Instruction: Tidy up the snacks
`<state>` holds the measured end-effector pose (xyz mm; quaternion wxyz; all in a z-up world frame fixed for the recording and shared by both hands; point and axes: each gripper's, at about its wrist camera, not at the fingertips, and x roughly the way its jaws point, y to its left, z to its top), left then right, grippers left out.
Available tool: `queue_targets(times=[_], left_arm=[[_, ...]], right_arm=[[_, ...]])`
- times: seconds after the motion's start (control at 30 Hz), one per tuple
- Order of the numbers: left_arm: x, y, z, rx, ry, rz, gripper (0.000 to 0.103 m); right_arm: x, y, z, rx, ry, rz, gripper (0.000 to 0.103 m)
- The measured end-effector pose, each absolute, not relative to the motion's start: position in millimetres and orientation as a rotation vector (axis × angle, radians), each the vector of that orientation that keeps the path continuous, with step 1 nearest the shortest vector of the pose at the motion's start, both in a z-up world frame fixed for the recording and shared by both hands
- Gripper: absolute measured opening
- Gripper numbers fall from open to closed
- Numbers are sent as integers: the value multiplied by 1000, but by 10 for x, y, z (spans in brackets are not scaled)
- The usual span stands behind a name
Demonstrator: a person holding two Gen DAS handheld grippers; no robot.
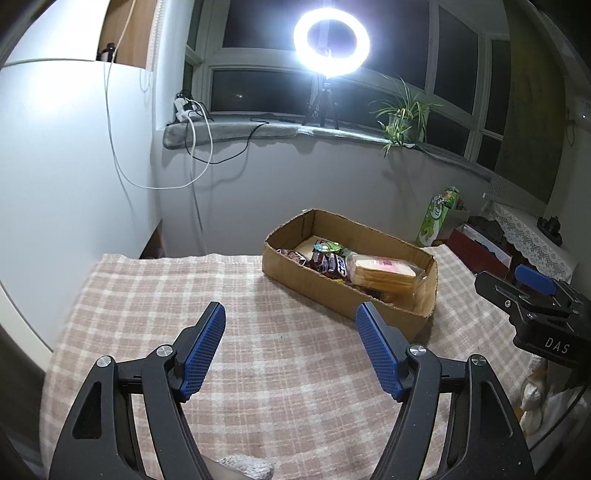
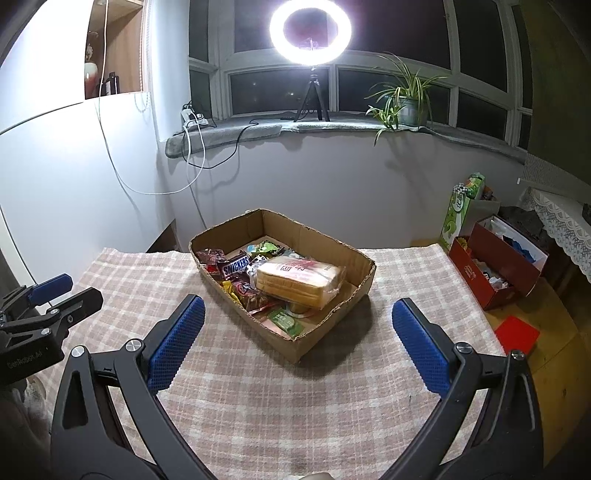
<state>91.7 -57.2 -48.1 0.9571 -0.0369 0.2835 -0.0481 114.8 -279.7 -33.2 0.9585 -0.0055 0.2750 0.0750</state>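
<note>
While both tools hover above the checked cloth, the scene reads as follows.

Box: shallow brown cardboard box [image 2: 334, 312] with torn, uneven walls, open at the top, standing on the pink-and-cream checked tablecloth [image 2: 258, 398] toward the table's far side.

Box contents: clear-wrapped loaf of sliced sandwich bread [image 2: 299, 282] lying on top, tilted over the other packets; brown Snickers bar [image 2: 236, 266] just left of it; dark red crinkled wrapper [image 2: 210, 256] in the far left corner; green-and-white pouch [image 2: 267, 248] behind the bread; yellow and red small packets [image 2: 240, 290] along the near wall; flat green sachet [image 2: 286, 320] on the box floor at the near end.

Left gripper [image 1: 291, 345]: blue ribbed pads spread wide, only cloth between them, box ahead and to its right.

Right gripper [image 2: 295, 341]: blue pads wide apart, nothing between them, the box's near corner just ahead.

Floor container: red open carton [image 2: 506, 275] right of the table, holding mixed items too small to tell.

Beside it: tall green-and-white printed carton [image 2: 458, 218], upright.

Windowsill: lit ring lamp on a tripod [image 2: 310, 31]; potted spider plant [image 2: 408, 105].
</note>
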Motion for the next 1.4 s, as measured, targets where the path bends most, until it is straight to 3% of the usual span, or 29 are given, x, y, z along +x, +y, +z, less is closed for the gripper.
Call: queue_targets(times=[1.4], left_arm=[[886, -609, -478, -66, 575, -99, 79]], right_arm=[[1116, -2739, -360, -17, 566, 164, 103]])
